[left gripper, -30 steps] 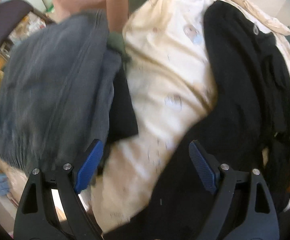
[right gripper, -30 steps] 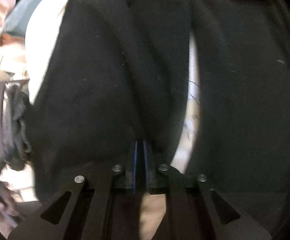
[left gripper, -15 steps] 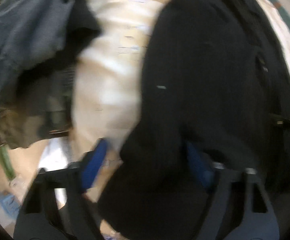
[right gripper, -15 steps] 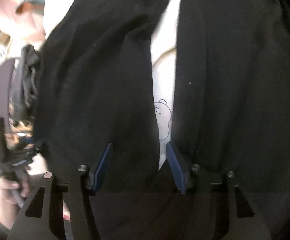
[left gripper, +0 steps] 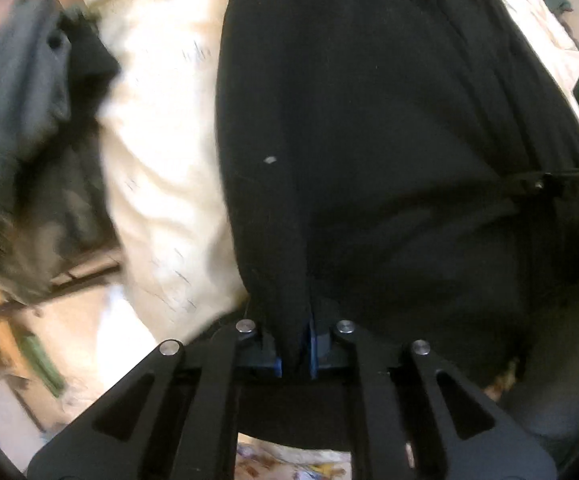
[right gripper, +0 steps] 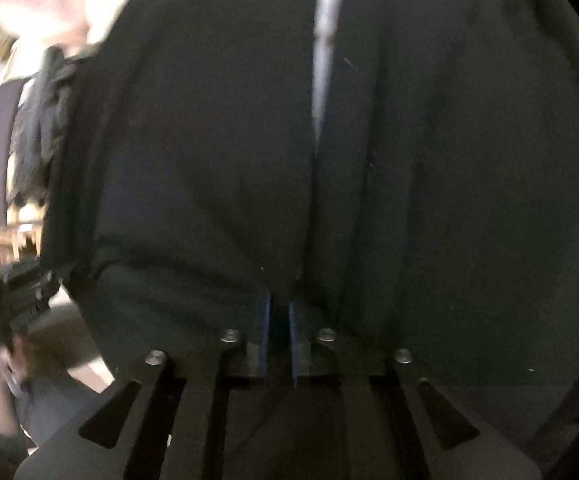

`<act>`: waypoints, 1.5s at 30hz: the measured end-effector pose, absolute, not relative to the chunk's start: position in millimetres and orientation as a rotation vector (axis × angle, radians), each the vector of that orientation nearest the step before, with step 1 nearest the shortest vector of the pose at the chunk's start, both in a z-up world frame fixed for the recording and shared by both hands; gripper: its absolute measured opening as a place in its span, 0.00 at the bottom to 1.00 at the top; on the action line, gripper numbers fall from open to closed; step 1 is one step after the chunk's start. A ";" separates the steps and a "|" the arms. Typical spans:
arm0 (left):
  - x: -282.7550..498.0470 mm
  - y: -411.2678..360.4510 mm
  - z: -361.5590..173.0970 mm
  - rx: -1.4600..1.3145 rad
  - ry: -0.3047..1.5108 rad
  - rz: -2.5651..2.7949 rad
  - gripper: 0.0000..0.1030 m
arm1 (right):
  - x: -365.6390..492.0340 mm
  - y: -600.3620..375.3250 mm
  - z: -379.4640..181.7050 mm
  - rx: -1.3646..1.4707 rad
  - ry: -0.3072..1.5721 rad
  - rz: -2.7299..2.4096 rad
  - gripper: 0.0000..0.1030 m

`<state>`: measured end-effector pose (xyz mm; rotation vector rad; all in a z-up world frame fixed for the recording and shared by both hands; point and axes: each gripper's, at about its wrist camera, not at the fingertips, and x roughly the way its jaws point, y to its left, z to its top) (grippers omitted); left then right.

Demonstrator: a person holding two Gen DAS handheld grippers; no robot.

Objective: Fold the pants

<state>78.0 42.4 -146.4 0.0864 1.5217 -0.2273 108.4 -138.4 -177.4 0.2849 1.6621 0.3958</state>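
Two grippers, both biting into black cloth. Left wrist view first: the left gripper points straight down, its jaws closing with a pinched fold of the black pants between the blue pads. The pants lie spread over a cream bedsheet; a grey garment sits off to the left. Right wrist view: the right gripper is angled steeply down, jaws closing on another ridge of the pants, a sliver of sheet showing between the two legs.
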 end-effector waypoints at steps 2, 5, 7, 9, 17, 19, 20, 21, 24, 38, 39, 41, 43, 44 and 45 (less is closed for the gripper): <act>85.9 46.2 -131.0 0.061 1.497 -0.196 0.43 | 118.4 -132.9 -164.5 0.310 1.642 0.418 0.15; 106.7 54.9 -94.4 0.016 1.392 -0.185 0.85 | 135.8 -130.7 -126.8 0.230 1.551 0.463 0.16; 135.7 58.7 -76.8 0.010 1.349 -0.177 0.85 | 154.4 -142.4 -102.0 0.215 1.461 0.481 0.16; 178.2 60.7 -58.7 0.003 1.282 -0.133 0.85 | 179.3 -161.7 -82.6 0.262 1.351 0.506 0.16; 363.7 51.8 -33.7 -0.130 1.091 -0.025 0.85 | 304.5 -205.1 -59.9 0.304 1.085 0.362 0.16; 407.2 51.5 -37.8 -0.126 1.048 -0.009 0.85 | 332.2 -225.6 -53.0 0.288 1.026 0.342 0.22; 424.5 48.2 -41.4 -0.113 1.030 -0.008 0.85 | 351.5 -226.8 -51.4 0.282 0.999 0.333 0.27; 445.9 48.4 -46.6 -0.098 1.020 0.004 0.85 | 360.4 -235.7 -49.7 0.278 0.983 0.326 0.46; 506.2 44.3 -56.1 -0.097 1.006 0.023 0.85 | 387.4 -248.5 -46.1 0.275 0.934 0.300 0.73; 722.7 -7.0 -124.4 0.015 1.080 0.039 0.83 | 377.8 -277.5 -62.3 0.326 0.951 0.306 0.72; 725.8 -16.5 -128.2 0.054 1.082 0.029 0.83 | 377.5 -279.2 -61.6 0.321 0.949 0.307 0.72; 727.9 -38.3 -135.6 0.158 1.090 0.001 0.83 | 377.2 -284.1 -61.4 0.310 0.945 0.290 0.72; 731.0 -58.8 -148.8 0.300 1.108 -0.033 0.73 | 378.1 -292.4 -64.8 0.330 0.951 0.283 0.72; 731.2 -70.4 -161.8 0.396 1.140 -0.057 0.68 | 378.8 -296.6 -66.5 0.340 0.958 0.277 0.72; 731.0 -75.6 -170.5 0.424 1.172 -0.078 0.60 | 380.3 -301.7 -69.4 0.353 0.969 0.268 0.72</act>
